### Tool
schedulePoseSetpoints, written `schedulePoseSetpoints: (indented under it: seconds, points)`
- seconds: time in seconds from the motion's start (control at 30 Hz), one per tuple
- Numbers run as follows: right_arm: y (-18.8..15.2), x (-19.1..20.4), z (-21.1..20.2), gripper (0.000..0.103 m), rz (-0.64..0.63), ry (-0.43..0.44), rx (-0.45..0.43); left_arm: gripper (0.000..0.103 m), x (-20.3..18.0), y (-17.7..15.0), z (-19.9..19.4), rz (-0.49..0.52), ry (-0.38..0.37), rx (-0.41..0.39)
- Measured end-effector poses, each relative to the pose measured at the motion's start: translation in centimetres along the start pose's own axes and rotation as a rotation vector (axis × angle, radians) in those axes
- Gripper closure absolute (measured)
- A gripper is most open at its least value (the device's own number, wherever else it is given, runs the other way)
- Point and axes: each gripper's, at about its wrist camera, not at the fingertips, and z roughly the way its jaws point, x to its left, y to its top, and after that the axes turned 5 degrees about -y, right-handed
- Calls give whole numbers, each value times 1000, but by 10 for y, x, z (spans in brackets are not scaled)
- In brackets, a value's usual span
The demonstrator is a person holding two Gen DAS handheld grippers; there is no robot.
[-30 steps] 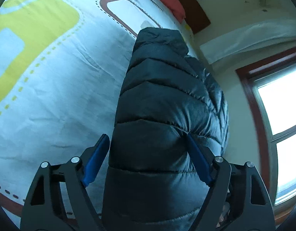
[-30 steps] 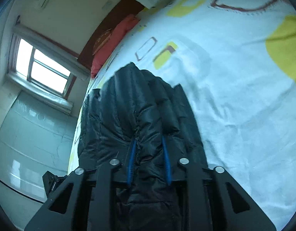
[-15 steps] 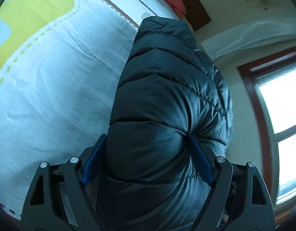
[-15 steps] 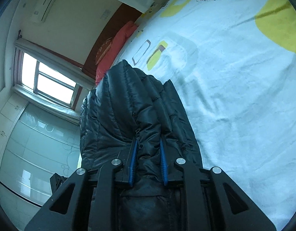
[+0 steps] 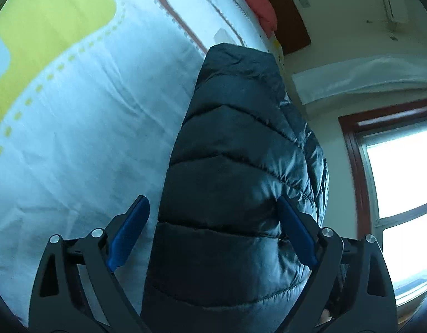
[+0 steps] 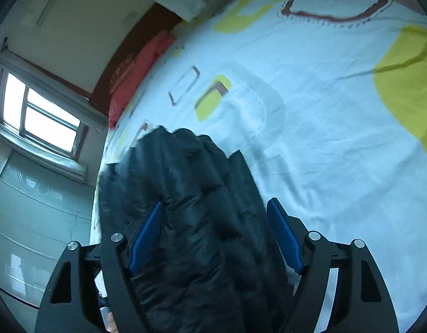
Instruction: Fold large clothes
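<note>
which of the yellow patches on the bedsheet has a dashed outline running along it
In the left wrist view, the big yellow patch at the upper left of the bedsheet: a row of yellow dashes follows its edge. The yellow patches in the right wrist view show no such dashes.

a: surface?
b: bed (image 5: 88, 138) under a pale sheet with yellow and brown shapes. red pillow (image 6: 135, 75) against a dark headboard (image 5: 293, 25).
a: walls, light?
b: cream walls, air conditioner (image 5: 393, 0) up high. daylight through a red-brown framed window (image 5: 402, 180).
</note>
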Motion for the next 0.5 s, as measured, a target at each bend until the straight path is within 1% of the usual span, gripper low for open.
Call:
schedulePoseSetpoints:
  seconds: [0.03, 0.1, 0.13, 0.27, 0.4, 0.5]
  points:
    - [-1, -7, 4, 23, 15, 25, 17, 10, 2, -1, 0, -10, -5, 4]
    - [-1, -25, 16, 23, 74, 132, 63, 8, 1, -2, 3, -6, 1, 2]
    - [-1, -28, 15, 23, 71, 153, 59, 8, 1, -3, 4, 1, 3, 2]
    - [-8, -22, 12, 22, -22, 202, 64, 8, -4, -5, 11, 40, 0, 2]
    - [-11, -20, 14, 22, -49, 259, 87, 8, -8, -6, 16, 57, -10, 9]
    - [-15, -19, 14, 25, -57, 256, 80, 8, -12, -5, 20, 68, -14, 19]
